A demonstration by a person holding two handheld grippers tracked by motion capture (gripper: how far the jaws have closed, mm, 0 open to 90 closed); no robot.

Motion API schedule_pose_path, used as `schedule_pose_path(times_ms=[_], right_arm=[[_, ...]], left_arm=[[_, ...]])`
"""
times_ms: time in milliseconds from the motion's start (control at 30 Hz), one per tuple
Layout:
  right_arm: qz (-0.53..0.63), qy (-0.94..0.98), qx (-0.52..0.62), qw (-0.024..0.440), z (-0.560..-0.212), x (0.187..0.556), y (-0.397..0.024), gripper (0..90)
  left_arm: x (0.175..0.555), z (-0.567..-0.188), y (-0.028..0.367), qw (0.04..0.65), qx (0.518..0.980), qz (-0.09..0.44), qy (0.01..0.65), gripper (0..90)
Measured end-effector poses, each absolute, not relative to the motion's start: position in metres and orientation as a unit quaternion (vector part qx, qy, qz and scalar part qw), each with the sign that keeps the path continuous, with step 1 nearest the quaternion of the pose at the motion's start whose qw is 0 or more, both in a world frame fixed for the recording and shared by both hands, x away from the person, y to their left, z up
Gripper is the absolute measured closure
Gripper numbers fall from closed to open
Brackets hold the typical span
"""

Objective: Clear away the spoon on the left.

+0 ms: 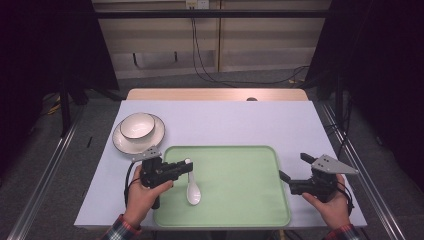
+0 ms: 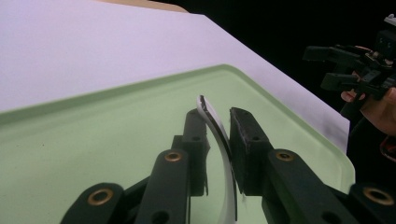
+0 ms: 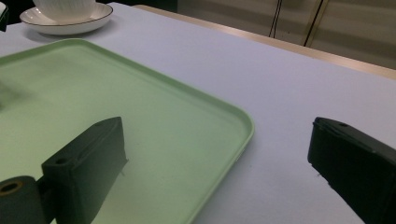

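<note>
Pale table (image 1: 220,125) bearing a green tray (image 1: 235,205). The left gripper (image 1: 186,168) clasps the white spoon (image 1: 193,192) by its handle, bowl end lying toward the person; the right gripper (image 1: 292,167) stands released beside the tray's right edge.

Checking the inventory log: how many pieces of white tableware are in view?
3: a bowl sitting on a plate left of the tray, and a spoon over the tray, in the left gripper.

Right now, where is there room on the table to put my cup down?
The right half of the green tray is bare, and so is the table behind it. The near-left is crowded: the bowl on its plate, the spoon, and the left gripper.
</note>
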State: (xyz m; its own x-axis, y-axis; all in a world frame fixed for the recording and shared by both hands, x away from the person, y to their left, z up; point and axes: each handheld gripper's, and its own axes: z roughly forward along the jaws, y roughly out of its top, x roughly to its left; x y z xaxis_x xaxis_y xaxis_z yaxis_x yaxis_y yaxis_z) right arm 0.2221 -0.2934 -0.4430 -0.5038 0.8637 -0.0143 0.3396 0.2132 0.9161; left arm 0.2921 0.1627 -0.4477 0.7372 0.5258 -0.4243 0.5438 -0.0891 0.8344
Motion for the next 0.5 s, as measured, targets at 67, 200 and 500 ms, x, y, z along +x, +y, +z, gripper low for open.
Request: schedule_pose_path(times_ms=[67,200,500], right_arm=[[0.471,0.728,0.413,0.279,-0.4438,0.2227,-0.2933,3.8],[0.470,0.730,0.412,0.277,-0.4446,0.2239,-0.2932,3.8],[0.473,0.729,0.410,0.277,-0.4440,0.2232,-0.2935,3.8]], left_arm=[[0.2930,-0.4487,0.1627,0.569,0.738,-0.009,0.363,76.6],[0.2952,-0.4515,0.1633,0.568,0.735,-0.010,0.369,76.1],[0.2992,-0.4567,0.1636,0.564,0.737,-0.012,0.373,74.5]])
